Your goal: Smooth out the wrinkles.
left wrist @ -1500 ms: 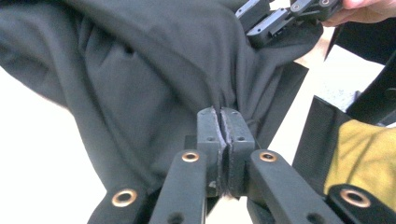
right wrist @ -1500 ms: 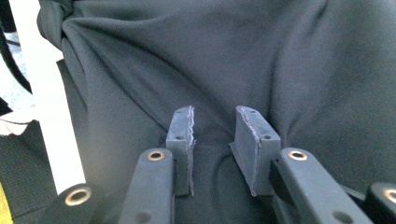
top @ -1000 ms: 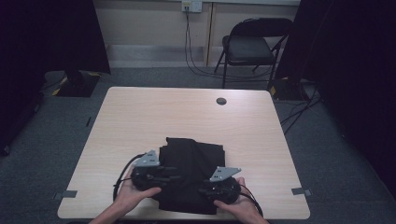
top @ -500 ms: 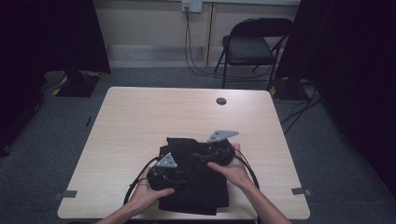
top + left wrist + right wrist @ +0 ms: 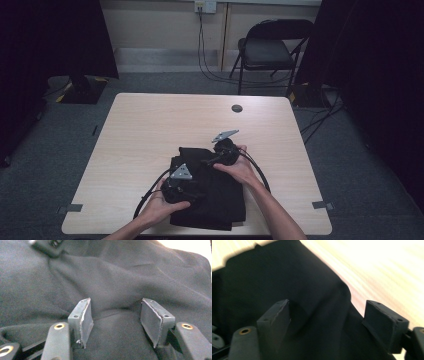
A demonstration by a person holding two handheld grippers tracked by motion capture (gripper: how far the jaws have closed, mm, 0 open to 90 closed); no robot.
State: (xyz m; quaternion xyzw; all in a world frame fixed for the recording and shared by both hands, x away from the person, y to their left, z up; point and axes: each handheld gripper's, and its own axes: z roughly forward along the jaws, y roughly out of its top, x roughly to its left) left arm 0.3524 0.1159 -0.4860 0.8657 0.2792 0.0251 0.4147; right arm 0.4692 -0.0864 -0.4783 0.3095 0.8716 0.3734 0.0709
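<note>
Both grippers' jaws have just been opening and grip nothing: the left gripper [image 5: 192, 192] stands wide over a fold of the one black cloth [image 5: 220, 200], the right gripper [image 5: 206, 162] wide above its far edge, on the single table [image 5: 150, 125].

Black folded cloth [image 5: 215, 192], rumpled, lying flat at table's near edge, slightly right of centre
</note>
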